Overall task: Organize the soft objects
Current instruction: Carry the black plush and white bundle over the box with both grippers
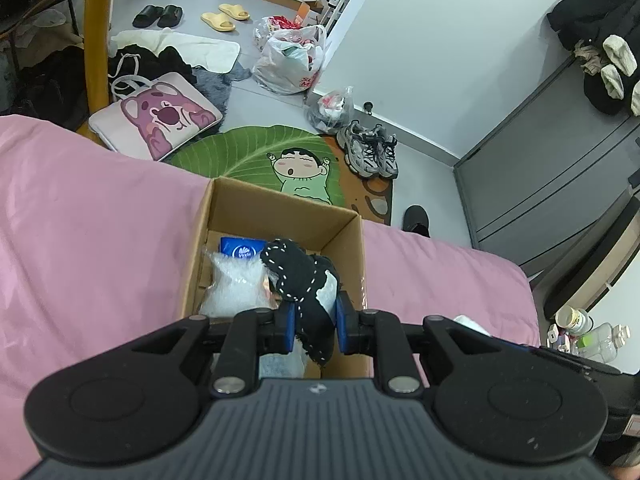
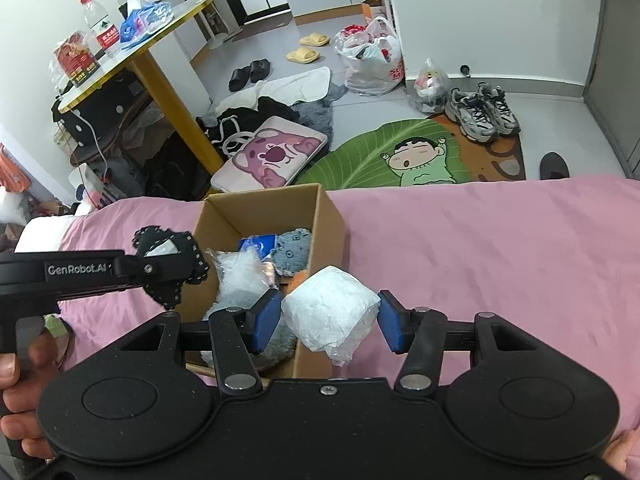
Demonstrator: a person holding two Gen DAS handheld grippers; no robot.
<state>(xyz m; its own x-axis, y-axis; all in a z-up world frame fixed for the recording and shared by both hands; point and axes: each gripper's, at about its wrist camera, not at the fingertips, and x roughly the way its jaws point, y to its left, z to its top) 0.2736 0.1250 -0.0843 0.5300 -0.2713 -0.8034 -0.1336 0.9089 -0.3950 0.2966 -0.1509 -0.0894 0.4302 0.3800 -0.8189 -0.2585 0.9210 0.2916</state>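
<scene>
My left gripper [image 1: 316,326] is shut on a black cloth with white stitching [image 1: 304,276], held over the near end of an open cardboard box [image 1: 280,196] on the pink bed [image 1: 80,220]. In the right wrist view that gripper [image 2: 160,270] comes in from the left with the black cloth [image 2: 168,248] at the box's [image 2: 260,200] left wall. My right gripper [image 2: 328,322] is shut on a white paper roll [image 2: 332,312], above the box's near right corner. Inside lie a bubble-wrap bag [image 1: 232,284], a blue packet [image 1: 242,250] and a grey soft item [image 2: 292,254].
Beyond the bed's far edge the floor holds a green leaf rug [image 2: 360,152], sneakers [image 2: 480,114], a pink bear cushion [image 2: 272,152], plastic bags [image 2: 372,60] and slippers. A yellow-legged table [image 2: 168,92] stands at the left. A grey cabinet [image 1: 540,184] stands to the right.
</scene>
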